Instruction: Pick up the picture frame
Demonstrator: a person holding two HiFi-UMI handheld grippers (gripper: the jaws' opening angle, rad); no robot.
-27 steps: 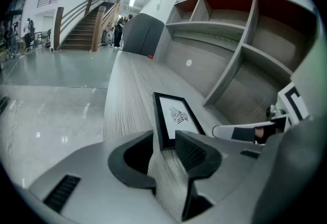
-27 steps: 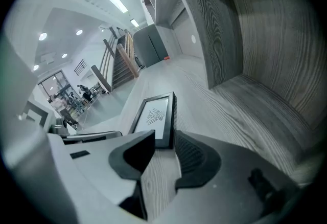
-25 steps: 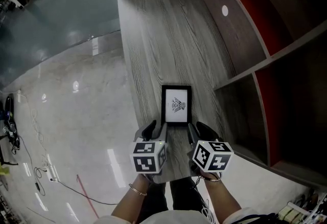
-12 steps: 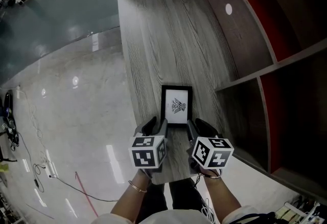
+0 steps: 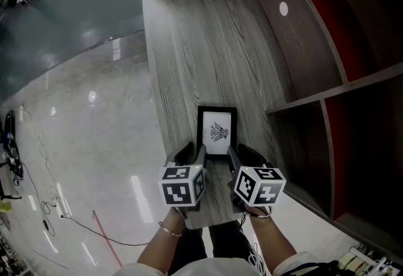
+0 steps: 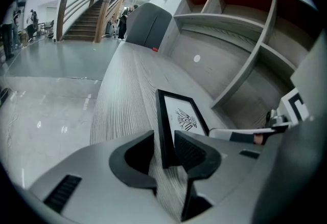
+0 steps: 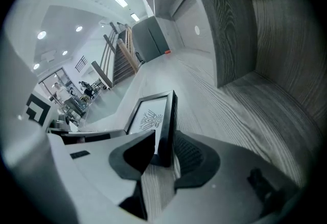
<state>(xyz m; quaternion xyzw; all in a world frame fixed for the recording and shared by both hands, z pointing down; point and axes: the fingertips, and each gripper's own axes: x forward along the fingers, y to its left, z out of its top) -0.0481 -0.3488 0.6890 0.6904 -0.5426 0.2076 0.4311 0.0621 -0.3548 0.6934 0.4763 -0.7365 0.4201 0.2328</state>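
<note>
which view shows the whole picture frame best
The head view: it looks down on the picture frame and shows nearly its whole outline and print on the table. The left gripper view shows it slanted, near corner inside the left tool; the right gripper view shows mostly its right edge inside the right tool.

Left gripper [image 5: 192, 154] and right gripper [image 5: 242, 155] tilted down, jaws apart astride picture frame [image 5: 217, 131], left's just closing.

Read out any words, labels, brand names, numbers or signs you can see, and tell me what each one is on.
None: no view shows a word or number that can be read.
picture frame: only a black drawing, no lettering that I can make out.
marker cubes: black and white square patterns, no letters or digits.
</note>
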